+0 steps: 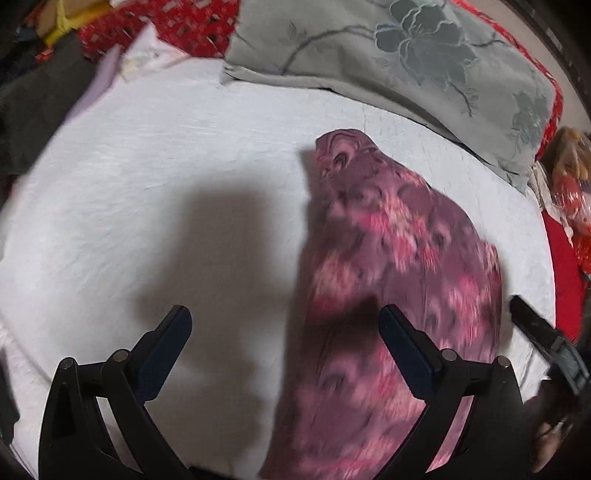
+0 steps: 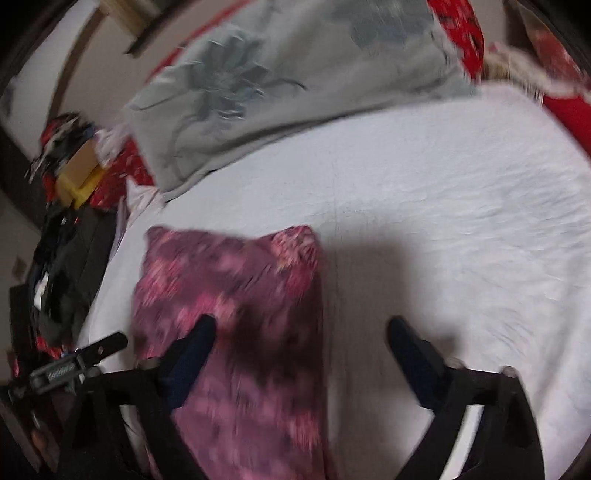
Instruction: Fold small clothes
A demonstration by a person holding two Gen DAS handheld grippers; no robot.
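Observation:
A purple and pink floral garment (image 1: 399, 280) lies folded into a long strip on the white sheet (image 1: 166, 166). My left gripper (image 1: 284, 317) is open and empty above the sheet, with its right finger over the garment's near part. In the right wrist view the garment (image 2: 236, 295) lies on the sheet (image 2: 443, 203) at lower left. My right gripper (image 2: 301, 326) is open and empty, with its left finger over the garment's right side. The left gripper also shows at the lower left edge of that view (image 2: 92, 349). Both views are blurred.
A grey floral pillow (image 1: 406, 62) lies at the back of the bed, also in the right wrist view (image 2: 280, 74). Red patterned bedding (image 1: 177, 26) and dark clothes (image 2: 62, 266) lie at the sheet's far and left sides. A red cloth (image 1: 565, 273) borders the right.

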